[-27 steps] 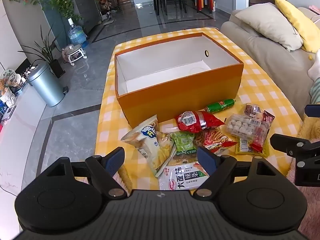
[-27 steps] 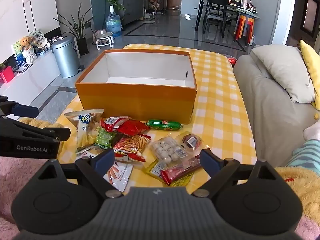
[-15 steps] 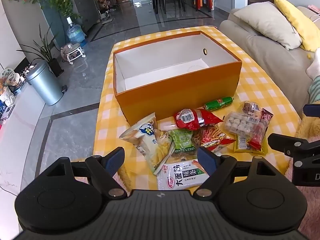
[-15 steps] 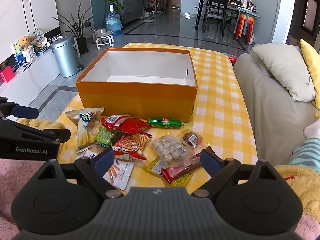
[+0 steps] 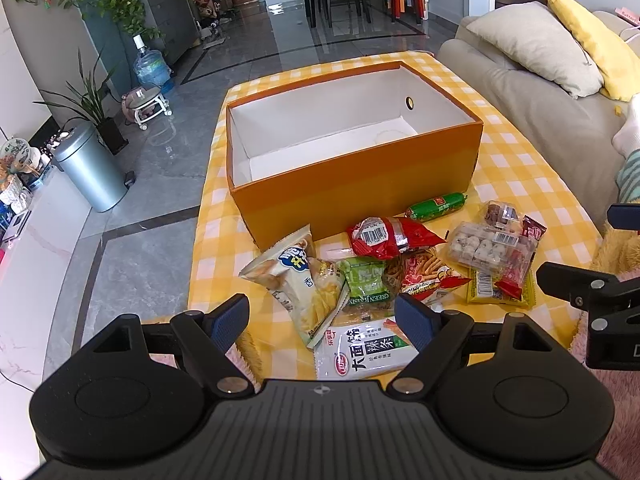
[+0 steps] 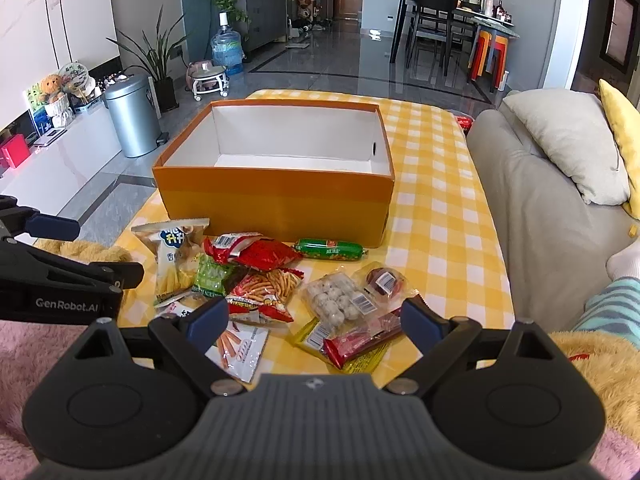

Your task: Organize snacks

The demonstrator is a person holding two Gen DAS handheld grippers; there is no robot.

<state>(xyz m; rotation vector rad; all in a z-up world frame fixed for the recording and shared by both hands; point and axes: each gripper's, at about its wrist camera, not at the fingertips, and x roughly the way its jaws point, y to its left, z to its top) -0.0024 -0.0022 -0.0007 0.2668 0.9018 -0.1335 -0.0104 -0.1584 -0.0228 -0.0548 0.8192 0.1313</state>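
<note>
An open orange box (image 5: 360,188) (image 6: 276,200) with a white, empty inside stands on the yellow checked table. In front of it lies a heap of snacks: a chip bag (image 5: 304,280) (image 6: 176,256), a red packet (image 5: 388,236) (image 6: 256,254), a green sausage (image 5: 436,206) (image 6: 330,249), a green raisin pack (image 5: 366,290), a tray of white balls (image 5: 484,246) (image 6: 338,298) and a white noodle pack (image 5: 364,354). My left gripper (image 5: 324,320) hovers open above the near snacks. My right gripper (image 6: 310,318) is open too, over the red bar (image 6: 364,340). Neither touches anything.
A grey sofa (image 6: 536,208) with pillows runs along the table's right side. A metal bin (image 5: 94,172), a water jug and plants stand on the floor to the left. Pink and yellow fluffy fabric (image 6: 40,344) lies at the near edge.
Both grippers have pulled back slightly, so the box and snacks sit a little lower in the views. The jaws stayed open and no snack moved.
</note>
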